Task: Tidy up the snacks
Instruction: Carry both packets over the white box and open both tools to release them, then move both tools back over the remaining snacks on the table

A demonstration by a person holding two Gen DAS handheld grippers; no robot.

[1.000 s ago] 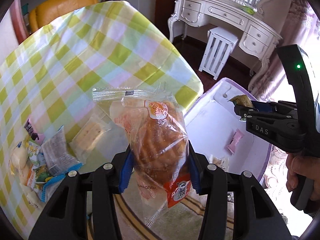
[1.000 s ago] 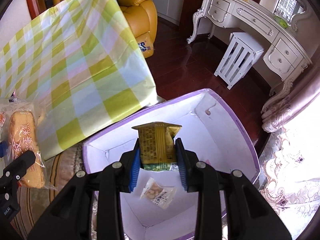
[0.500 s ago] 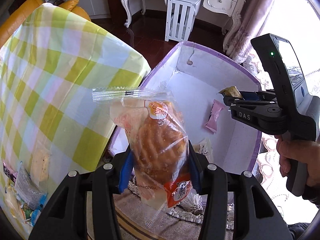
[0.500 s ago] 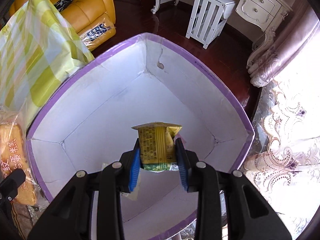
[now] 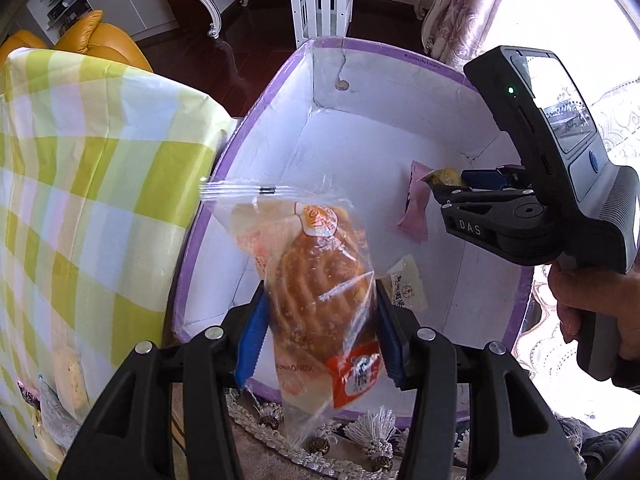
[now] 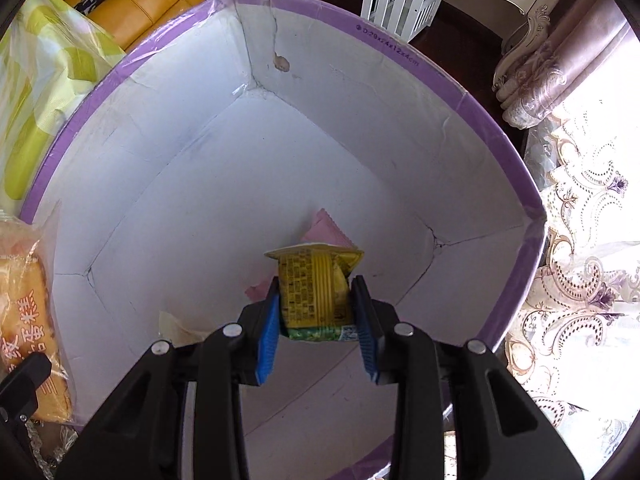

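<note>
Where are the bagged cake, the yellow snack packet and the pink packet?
bagged cake (image 5: 320,284), left wrist view, on the browned cake inside the clear wrapper.
yellow snack packet (image 6: 314,288), right wrist view, on its printed face.
pink packet (image 5: 416,208), left wrist view, on its flat middle.

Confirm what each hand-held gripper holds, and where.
Left hand-held gripper: bagged cake, pinched across its lower middle. Right hand-held gripper: yellow packet, pinched by its sides near the bottom end.

Box (image 6: 400,52) purple rim w/ white inside, tablecloth (image 5: 80,184) green-yellow check, packet (image 6: 316,288) yellow.
</note>
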